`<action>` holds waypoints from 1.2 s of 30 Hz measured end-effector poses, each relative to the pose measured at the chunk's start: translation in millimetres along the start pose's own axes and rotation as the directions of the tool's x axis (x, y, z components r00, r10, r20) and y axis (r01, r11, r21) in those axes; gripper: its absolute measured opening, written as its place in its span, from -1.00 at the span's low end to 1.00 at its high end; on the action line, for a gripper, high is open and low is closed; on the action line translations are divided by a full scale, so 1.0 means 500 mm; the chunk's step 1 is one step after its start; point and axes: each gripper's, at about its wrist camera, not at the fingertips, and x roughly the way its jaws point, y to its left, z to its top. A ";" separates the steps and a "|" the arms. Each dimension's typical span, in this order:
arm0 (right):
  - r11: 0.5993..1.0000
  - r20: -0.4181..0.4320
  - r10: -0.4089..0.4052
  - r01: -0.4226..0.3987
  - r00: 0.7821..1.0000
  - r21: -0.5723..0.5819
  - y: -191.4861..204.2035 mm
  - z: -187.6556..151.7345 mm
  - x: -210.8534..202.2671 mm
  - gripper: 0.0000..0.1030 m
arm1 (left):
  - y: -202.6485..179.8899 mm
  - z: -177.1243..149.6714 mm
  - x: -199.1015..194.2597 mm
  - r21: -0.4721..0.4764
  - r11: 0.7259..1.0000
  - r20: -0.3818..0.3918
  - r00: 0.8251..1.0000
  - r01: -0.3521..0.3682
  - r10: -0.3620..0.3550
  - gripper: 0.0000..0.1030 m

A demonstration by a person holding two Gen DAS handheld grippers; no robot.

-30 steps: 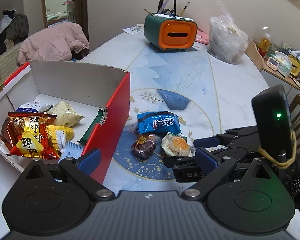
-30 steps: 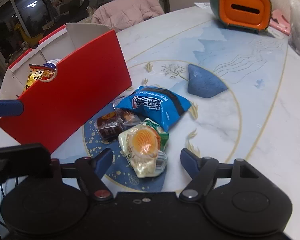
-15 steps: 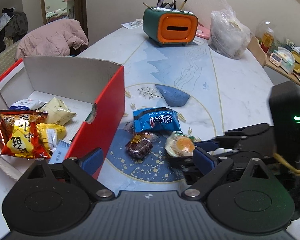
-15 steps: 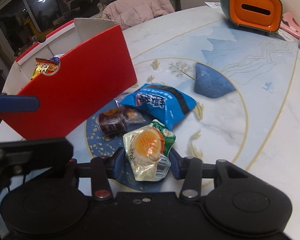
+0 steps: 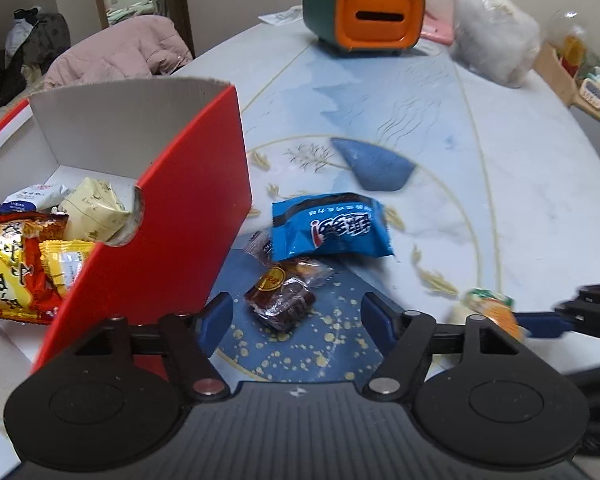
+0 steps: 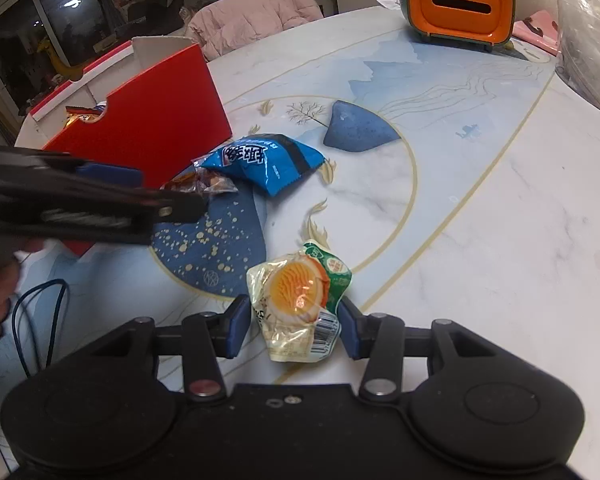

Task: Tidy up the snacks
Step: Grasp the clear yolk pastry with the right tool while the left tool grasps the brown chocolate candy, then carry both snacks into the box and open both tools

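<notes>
Pinching the yellow-and-green snack pouch (image 6: 300, 304) between both pads, the right hand-held gripper (image 6: 290, 322) has one item secured — the pouch stands straight out ahead of its fingers, its long axis running along the line the fingers point, barcode end nearest the camera. In the left wrist view that same pouch shows only as a blur off to the right.

The left hand-held gripper (image 5: 296, 316) is closing, with the dark brown wrapped cake (image 5: 282, 300) lying on the bench (image 5: 520, 184) directly between and just ahead of its fingertips. Neither pad touches the wrapper yet. The cake's long axis seems to run from near-left to far-right, slanted across the gap rather than square to it, so the pads would meet its longer sides at an angle. A blue snack bag (image 5: 330, 226) lies just beyond the cake, its near edge overlapping the cake's far end; a grip that reaches too deep may catch that bag as well.

The red box (image 5: 160, 240) stands immediately left of the left hand-held gripper, already holding several packets — the left hand is plainly the nearer one to it, and the right one's pouch has to cross over the loose snacks to reach it.
</notes>
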 end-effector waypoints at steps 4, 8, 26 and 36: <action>1.000 0.009 0.008 -0.008 1.000 0.007 0.000 -0.010 -0.007 -0.14 | 0.001 0.000 0.020 -0.013 1.000 -0.018 1.000 0.005 -0.006 0.35; 1.000 0.011 0.008 -0.008 1.000 0.017 -0.004 -0.015 -0.007 -0.14 | 0.004 0.002 0.038 -0.027 0.999 -0.045 0.999 0.024 -0.025 0.35; 0.997 0.045 -0.003 0.000 0.999 0.075 -0.013 -0.029 -0.016 -0.13 | 0.018 0.020 0.047 -0.078 0.997 -0.071 0.997 0.005 -0.010 -0.28; 0.991 0.040 -0.041 0.036 0.998 0.131 0.008 -0.045 -0.030 -0.14 | 0.024 -0.010 0.000 -0.051 0.996 -0.097 0.992 0.070 -0.075 -0.29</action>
